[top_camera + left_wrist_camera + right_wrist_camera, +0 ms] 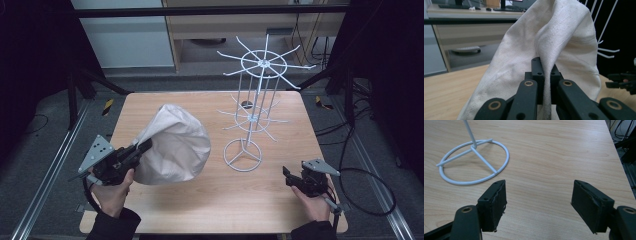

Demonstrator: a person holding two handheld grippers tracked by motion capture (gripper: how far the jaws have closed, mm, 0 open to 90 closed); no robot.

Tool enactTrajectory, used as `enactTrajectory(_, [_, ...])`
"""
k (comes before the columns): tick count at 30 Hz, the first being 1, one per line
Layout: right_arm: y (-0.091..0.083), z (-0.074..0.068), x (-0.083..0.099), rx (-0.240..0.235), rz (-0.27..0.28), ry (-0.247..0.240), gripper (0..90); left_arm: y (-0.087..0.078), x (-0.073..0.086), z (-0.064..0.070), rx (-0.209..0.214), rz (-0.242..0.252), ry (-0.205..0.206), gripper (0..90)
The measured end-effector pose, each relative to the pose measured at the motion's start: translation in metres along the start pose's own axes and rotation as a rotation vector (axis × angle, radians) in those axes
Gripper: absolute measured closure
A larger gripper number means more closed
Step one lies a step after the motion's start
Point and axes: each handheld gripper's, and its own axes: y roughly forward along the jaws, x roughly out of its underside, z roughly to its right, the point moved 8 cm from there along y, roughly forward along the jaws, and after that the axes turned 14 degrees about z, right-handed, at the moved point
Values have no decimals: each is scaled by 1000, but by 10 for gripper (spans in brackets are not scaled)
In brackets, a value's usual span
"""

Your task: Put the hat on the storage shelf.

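Observation:
A cream cloth bag (172, 145) lies bunched on the left half of the wooden table (210, 200). My left gripper (142, 147) is shut on a fold at the bag's left edge; the left gripper view has the cloth bag (554, 42) rising tall between the jaws of my left gripper (546, 71). A white wire rack (257, 107) with spoke hooks stands at the table's right centre on a ring base (242, 155). My right gripper (286, 176) rests near the front right, open, with bare wood between its jaws. The right gripper view places my right gripper (539, 197) short of the ring base (474, 161).
Black frame posts and cables (360, 175) flank the table. A wooden cabinet (240, 30) stands beyond the far edge. Floor rails (47, 175) run along both sides. The right gripper (624, 81) appears far off in the left gripper view.

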Motion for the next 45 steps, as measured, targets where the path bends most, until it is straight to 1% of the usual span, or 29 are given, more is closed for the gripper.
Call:
enactTrajectory(8, [-1, 2, 0, 5, 10, -5, 279, -2, -19, 1, 9, 65, -8, 885])
enactTrajectory(14, [-2, 1, -1, 4, 18, -3, 275, -3, -30, 1, 14, 112, -16, 885])
enactTrajectory(19, [-1, 0, -1, -4, 24, -12, 268, -1, -37, 2, 20, 144, -23, 885])
enactTrajectory(25, [-1, -1, -1, -5, 23, -15, 268, 3, -45, 6, 32, 177, -35, 885])
enactTrajectory(28, [0, -1, -1, -5, 23, -16, 269, 4, -50, 7, 38, 197, -49, 885])
enactTrajectory(29, [0, -1, -1, -6, 23, -15, 269, 5, -53, 7, 41, 206, -55, 885])
enactTrajectory(34, [0, -1, 0, -7, 20, -13, 268, 7, -63, 11, 53, 244, -56, 885])
enactTrajectory(45, [0, -1, 0, -8, 20, -15, 268, 11, -88, 22, 85, 327, -84, 885])
